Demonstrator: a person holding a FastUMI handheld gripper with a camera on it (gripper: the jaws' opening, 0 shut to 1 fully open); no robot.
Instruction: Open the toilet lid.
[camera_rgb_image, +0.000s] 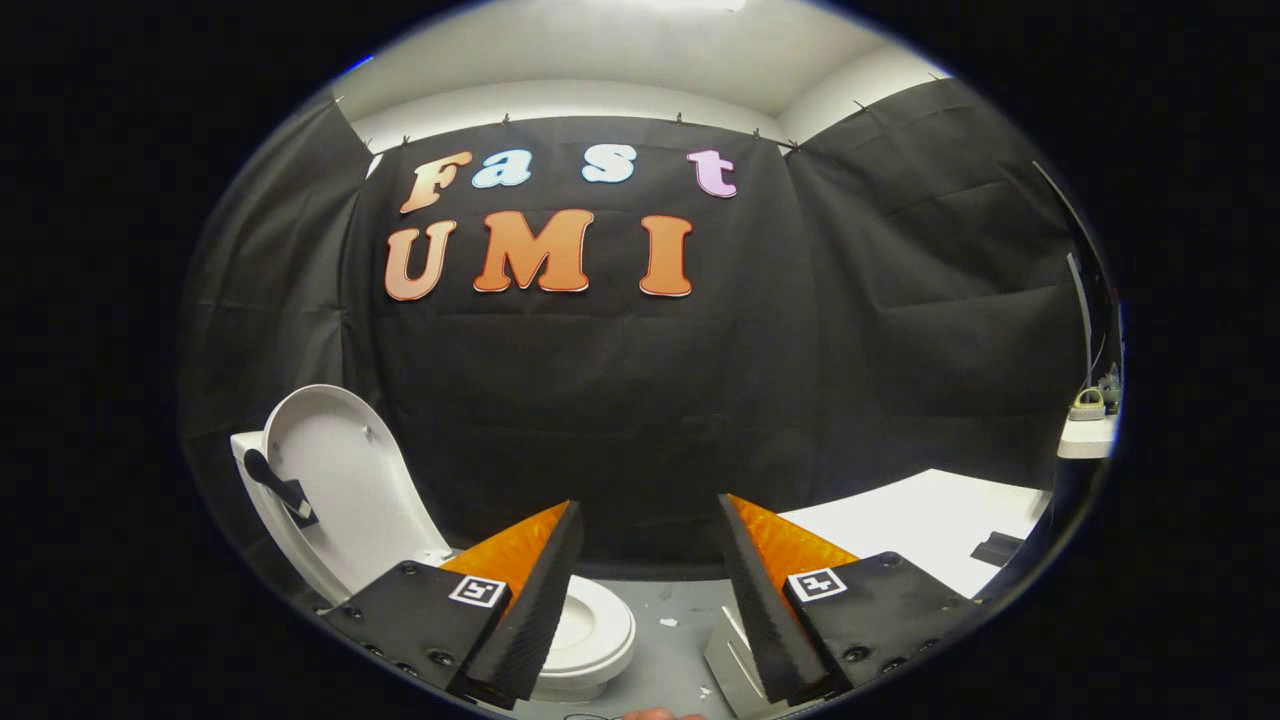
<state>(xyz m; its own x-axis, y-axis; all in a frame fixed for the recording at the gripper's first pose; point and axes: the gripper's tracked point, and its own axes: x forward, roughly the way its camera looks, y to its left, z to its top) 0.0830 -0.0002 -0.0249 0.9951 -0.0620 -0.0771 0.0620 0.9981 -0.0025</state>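
The claw is spread wide, its two fingers well apart with nothing between them but the grey floor and the dark wall beyond. Each finger has a black ridged inner face, an orange outer side and a black mounting block carrying a small square marker. The toilet sits low and to the left of the claw, its white seat ring showing just past the left finger, which covers part of the bowl. The toilet lid is already up, standing nearly upright and leaning back against the white tank, well beyond and to the left of the left finger. A black handle sticks out from the inner face of the lid. Nothing touches the lid; the fingers hang clear of it. Just by the right finger, low down, lies a white boxy object, partly hidden, perhaps a small box. Beyond the right finger stretches a white table with a flat dark item on it. Further right, a white ledge holds some small things too blurred to name.
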